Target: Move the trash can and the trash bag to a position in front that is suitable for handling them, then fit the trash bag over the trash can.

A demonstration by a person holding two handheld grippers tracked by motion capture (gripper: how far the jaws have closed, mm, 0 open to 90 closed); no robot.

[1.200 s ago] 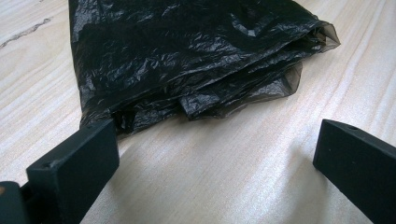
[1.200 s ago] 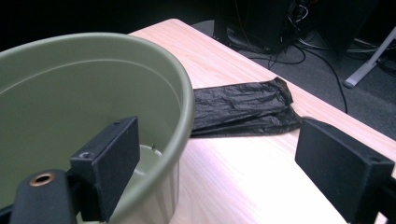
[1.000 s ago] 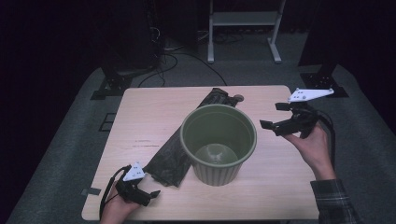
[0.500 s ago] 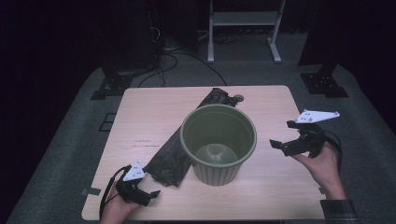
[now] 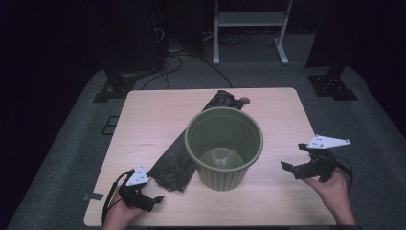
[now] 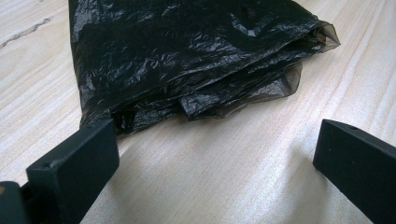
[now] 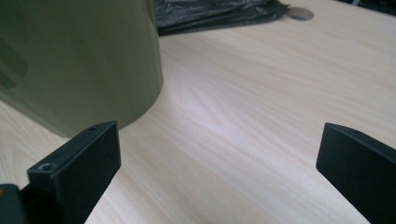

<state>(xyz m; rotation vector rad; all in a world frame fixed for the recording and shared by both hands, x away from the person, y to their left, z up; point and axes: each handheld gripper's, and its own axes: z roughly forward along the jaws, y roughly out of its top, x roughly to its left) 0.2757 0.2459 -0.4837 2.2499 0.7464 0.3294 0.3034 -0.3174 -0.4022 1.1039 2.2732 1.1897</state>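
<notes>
A ribbed olive-green bin (image 5: 224,143) stands upright and empty in the middle of the wooden table (image 5: 153,120). A folded black plastic bag (image 5: 177,163) lies flat behind and to the left of it, running diagonally. My left gripper (image 5: 152,200) rests open at the front left corner. Its jaws point at the bag's near end (image 6: 187,60) and hold nothing. My right gripper (image 5: 293,156) hovers low at the right of the bin. Its jaws have just been opening and stand wide with nothing between them. In the right gripper view the bin's wall (image 7: 79,60) rises just left of the left jaw.
A small grey disc (image 5: 244,101) lies on the table by the bag's far end. Bare tabletop stretches right of the bin. Beyond the table, dark stand bases (image 5: 115,88) and cables sit on the grey carpet.
My right hand has come down and toward the front, from beside the bin's rim to low over the table. The left gripper, bin and bag have stayed put.
</notes>
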